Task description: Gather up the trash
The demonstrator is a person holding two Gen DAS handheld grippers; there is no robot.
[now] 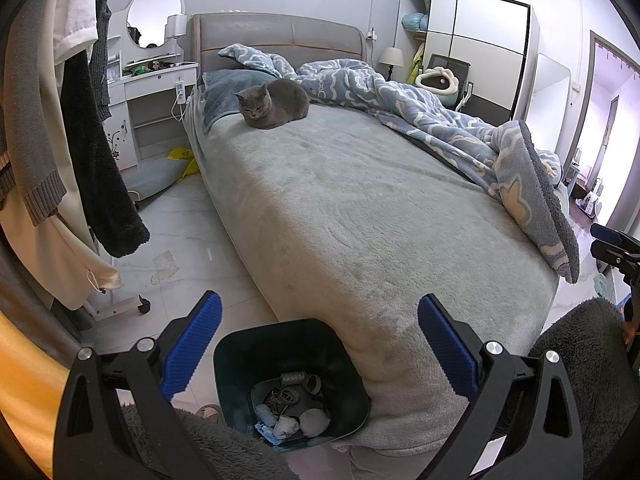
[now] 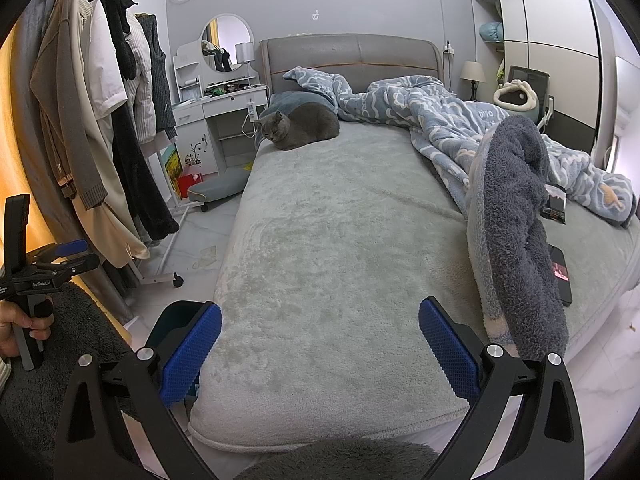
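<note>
Now, with both the left gripper (image 1: 320, 344) and right gripper (image 2: 320, 346) wide open and empty, scan floor beside the bin (image 1: 292, 384) for trash before reaching.

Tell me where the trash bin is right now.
In the left wrist view the trash bin stands on the floor against the bed's near corner, between the open left gripper's fingers.
</note>
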